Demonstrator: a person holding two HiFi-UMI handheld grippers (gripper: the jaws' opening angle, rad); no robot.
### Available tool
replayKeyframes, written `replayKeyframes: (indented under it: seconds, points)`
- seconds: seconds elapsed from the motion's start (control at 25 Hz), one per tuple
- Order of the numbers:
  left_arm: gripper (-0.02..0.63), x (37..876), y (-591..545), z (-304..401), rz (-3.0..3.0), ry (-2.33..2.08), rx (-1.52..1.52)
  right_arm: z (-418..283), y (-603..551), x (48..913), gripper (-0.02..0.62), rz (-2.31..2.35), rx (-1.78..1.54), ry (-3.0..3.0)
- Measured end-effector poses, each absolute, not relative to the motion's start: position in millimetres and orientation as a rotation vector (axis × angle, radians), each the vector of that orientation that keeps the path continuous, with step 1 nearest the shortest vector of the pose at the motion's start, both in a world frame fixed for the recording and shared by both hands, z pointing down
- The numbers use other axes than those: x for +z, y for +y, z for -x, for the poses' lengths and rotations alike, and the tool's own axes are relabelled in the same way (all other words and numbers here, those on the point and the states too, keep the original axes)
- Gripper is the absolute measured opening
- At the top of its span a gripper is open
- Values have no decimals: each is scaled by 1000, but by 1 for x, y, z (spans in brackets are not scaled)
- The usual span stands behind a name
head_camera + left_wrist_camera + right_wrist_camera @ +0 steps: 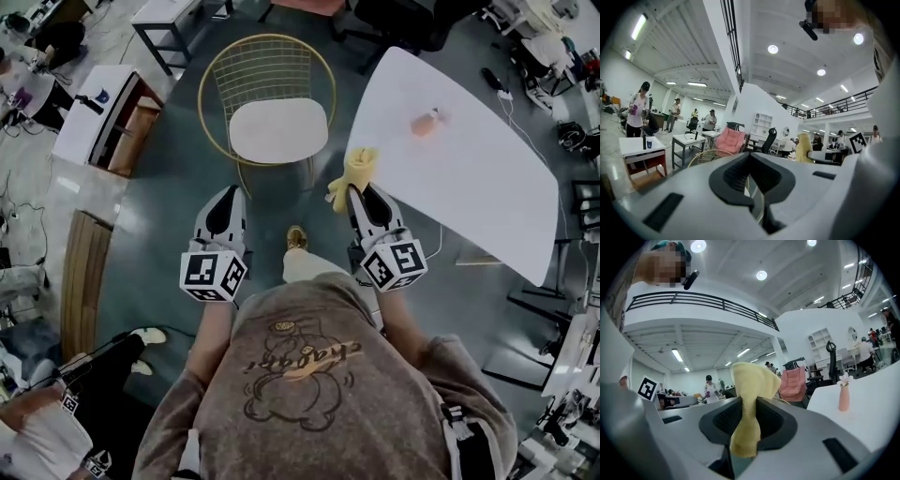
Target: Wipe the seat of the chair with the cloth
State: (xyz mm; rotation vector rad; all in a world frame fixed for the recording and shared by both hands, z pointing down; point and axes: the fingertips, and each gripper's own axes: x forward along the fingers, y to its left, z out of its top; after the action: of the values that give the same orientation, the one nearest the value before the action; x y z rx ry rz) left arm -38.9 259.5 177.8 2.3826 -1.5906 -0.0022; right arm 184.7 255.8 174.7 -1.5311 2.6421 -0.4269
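In the head view the chair (pixel 278 131), a gold wire frame with a white seat, stands on the floor just ahead of both grippers. A yellow cloth (pixel 354 173) sticks up from my right gripper (pixel 362 194), whose jaws are shut on it; the right gripper view shows the cloth (pixel 752 380) pinched between the dark pads (pixel 771 416). To the left, my left gripper (pixel 231 195) is held level with it, jaws closed with nothing between them. Its own view, the left gripper view, shows the chair's gold back (pixel 705 155) past the jaws and the cloth (pixel 803 147) at the right.
A white table (pixel 450 159) with a small pink vase (pixel 427 122) stands right of the chair. A white and wood cabinet (pixel 98 112) and a wooden bench (pixel 84 272) are at the left. Another person's legs (pixel 103 361) show at the lower left.
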Motion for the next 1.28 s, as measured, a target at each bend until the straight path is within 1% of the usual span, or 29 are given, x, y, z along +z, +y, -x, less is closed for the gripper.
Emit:
replayKeyframes:
  seconds: [0.52, 0.8, 1.28]
  points:
    - [9, 163, 147, 24, -2337, -1682, -27, -205, 141, 179, 104, 1482, -468, 2694]
    - [9, 167, 125, 30, -2325, -1710, -14, -203, 113, 188, 104, 1464, -503, 2694]
    - [9, 172, 70, 43, -2366, -1655, 11, -178, 72, 196, 104, 1477, -533, 2674]
